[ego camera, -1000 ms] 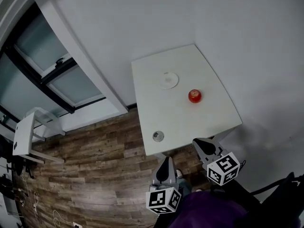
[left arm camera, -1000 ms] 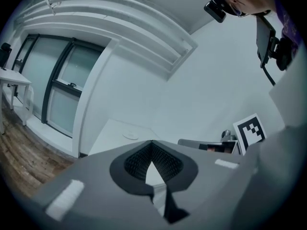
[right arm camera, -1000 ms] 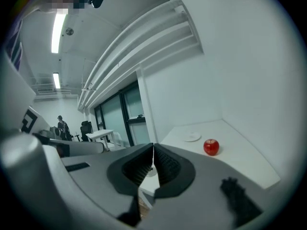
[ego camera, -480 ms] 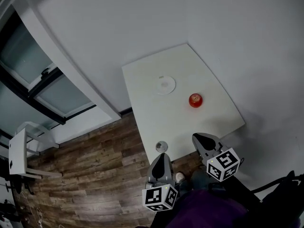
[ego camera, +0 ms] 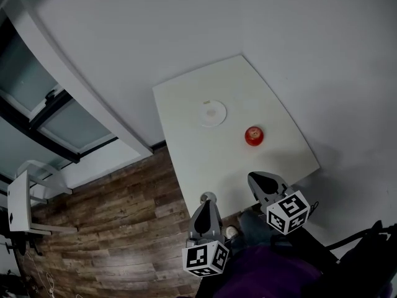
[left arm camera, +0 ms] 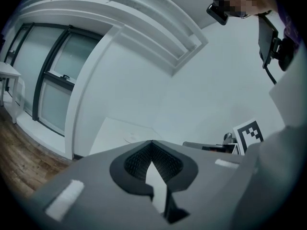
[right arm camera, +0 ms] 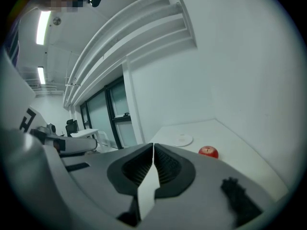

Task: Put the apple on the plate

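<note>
A red apple (ego camera: pixel 253 136) (right arm camera: pixel 208 152) sits on the white table (ego camera: pixel 186 141), right of centre. A small white plate (ego camera: pixel 212 113) (right arm camera: pixel 183 139) lies farther back, empty; in the left gripper view it shows only faintly on the table (left arm camera: pixel 115 131). Both grippers hover at the table's near edge, well short of the apple. My left gripper (ego camera: pixel 205 205) (left arm camera: pixel 151 142) is shut with nothing in it. Nearer the apple, my right gripper (ego camera: pixel 254 179) (right arm camera: pixel 153 145) is also shut and empty.
A small round metal object (ego camera: pixel 208 197) sits at the table's near left corner, partly behind the left gripper's tip. White walls border the table at the back and right. Dark-framed windows (ego camera: pixel 37 104), a small white side table (ego camera: pixel 18 197) and wood floor (ego camera: pixel 111 228) lie left.
Both grippers have moved forward to the table's near edge, the left tip now over the small round object. Apple and plate have not moved on the table.
</note>
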Tool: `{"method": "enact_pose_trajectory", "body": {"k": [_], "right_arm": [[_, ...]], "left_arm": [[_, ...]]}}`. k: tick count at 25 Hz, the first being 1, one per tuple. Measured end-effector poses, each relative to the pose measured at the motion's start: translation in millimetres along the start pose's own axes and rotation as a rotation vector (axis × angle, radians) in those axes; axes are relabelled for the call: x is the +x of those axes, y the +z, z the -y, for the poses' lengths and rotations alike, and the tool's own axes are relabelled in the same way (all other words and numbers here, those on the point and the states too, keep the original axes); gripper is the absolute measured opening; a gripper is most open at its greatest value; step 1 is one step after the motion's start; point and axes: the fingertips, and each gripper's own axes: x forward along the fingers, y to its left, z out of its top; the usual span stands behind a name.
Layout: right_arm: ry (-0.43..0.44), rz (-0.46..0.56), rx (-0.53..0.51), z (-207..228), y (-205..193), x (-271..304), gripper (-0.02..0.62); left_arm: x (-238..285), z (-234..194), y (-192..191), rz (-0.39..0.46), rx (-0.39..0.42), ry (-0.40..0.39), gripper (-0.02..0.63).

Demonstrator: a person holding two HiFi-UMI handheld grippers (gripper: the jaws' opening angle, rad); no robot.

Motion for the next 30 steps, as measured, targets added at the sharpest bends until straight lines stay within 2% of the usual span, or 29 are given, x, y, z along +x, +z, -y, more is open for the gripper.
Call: {"method": "enact_pose_trajectory", "body": {"k": [18, 26, 30], "right_arm": [[0.005, -0.092, -0.008, 110.1, 25.7, 71.2, 0.012], [0.017, -0.172, -0.035, 146.8, 11.4, 85.9, 0.014], [0.01, -0.219, -0.018, 157.0, 1.1, 92.7, 0.09]], "left_arm": [[115.8, 1.3, 22.7, -0.046, 0.01, 0.079, 0.005], [140.8, 2.9, 18.7, -0.071, 0.005, 0.117, 0.005], [147.3, 1.2, 21.2, -0.095, 0.02, 0.098, 0.005]]}}
